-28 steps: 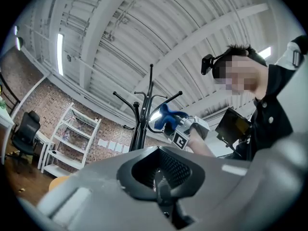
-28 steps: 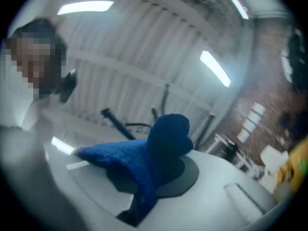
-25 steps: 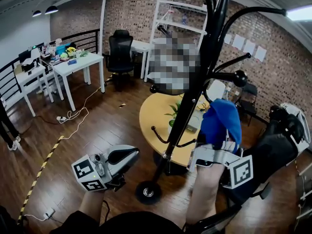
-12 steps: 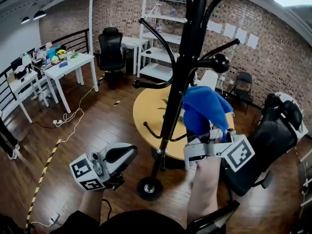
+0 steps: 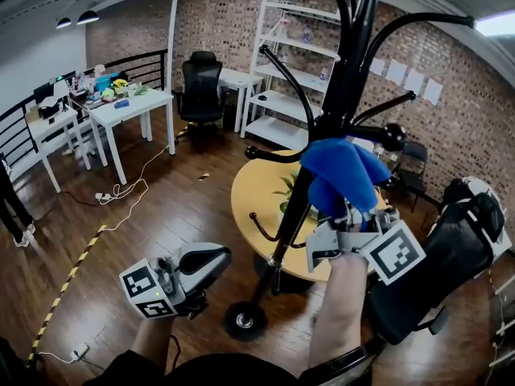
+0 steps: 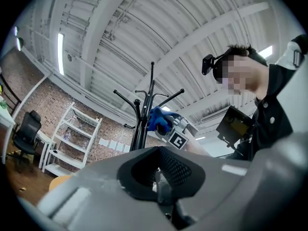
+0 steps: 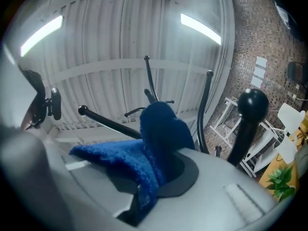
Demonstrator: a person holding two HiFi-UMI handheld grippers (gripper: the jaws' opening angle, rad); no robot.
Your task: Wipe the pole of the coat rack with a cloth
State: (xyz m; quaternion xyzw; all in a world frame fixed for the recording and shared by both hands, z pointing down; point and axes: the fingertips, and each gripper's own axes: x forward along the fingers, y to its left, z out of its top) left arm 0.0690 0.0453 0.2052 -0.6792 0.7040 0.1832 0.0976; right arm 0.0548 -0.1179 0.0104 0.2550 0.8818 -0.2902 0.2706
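Bright blue cloth (image 5: 342, 171), glossy black pole (image 5: 344, 79); grey left tool (image 5: 205, 260) and right tool (image 5: 352, 214) wear black-and-white square markers; yellow round surface (image 5: 249, 191), red-brown brick wall (image 5: 217, 22).

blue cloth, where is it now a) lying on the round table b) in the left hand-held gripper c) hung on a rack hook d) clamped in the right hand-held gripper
d: the blue cloth bunches out from between the jaws of the right hand-held gripper.
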